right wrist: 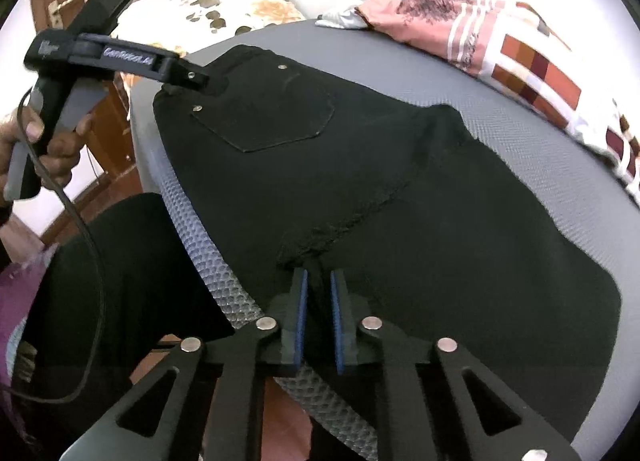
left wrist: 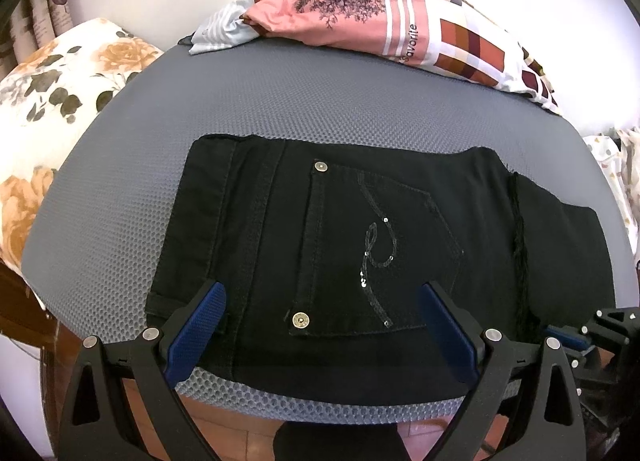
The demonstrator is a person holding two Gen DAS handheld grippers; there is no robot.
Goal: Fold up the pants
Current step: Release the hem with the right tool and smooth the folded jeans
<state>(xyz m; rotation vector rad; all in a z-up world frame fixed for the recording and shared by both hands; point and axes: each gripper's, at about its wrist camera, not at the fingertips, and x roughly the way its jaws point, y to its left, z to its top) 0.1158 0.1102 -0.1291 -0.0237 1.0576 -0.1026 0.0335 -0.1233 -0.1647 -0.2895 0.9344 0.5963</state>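
Observation:
Black pants (left wrist: pixel 360 221) lie flat on a grey mesh surface (left wrist: pixel 280 101), back pocket with sequin stitching and rivets facing up. My left gripper (left wrist: pixel 322 301) hovers open over the waistband end near the front edge, its blue pads wide apart on either side of the pocket. In the right wrist view my right gripper (right wrist: pixel 320 297) is shut on a fold of the pants (right wrist: pixel 400 201) at the near edge, by the crotch seam. The left gripper (right wrist: pixel 198 79), held by a hand (right wrist: pixel 52 149), shows at the far left of that view. The right gripper (left wrist: pixel 560 335) peeks in at the left view's right edge.
A heap of pink and checked clothes (left wrist: pixel 380 17) lies along the far edge of the surface. A floral pillow (left wrist: pixel 60 81) sits to the left. A person's dark-clad leg (right wrist: pixel 120 261) stands close against the front edge, with brown floor (left wrist: pixel 240 433) below.

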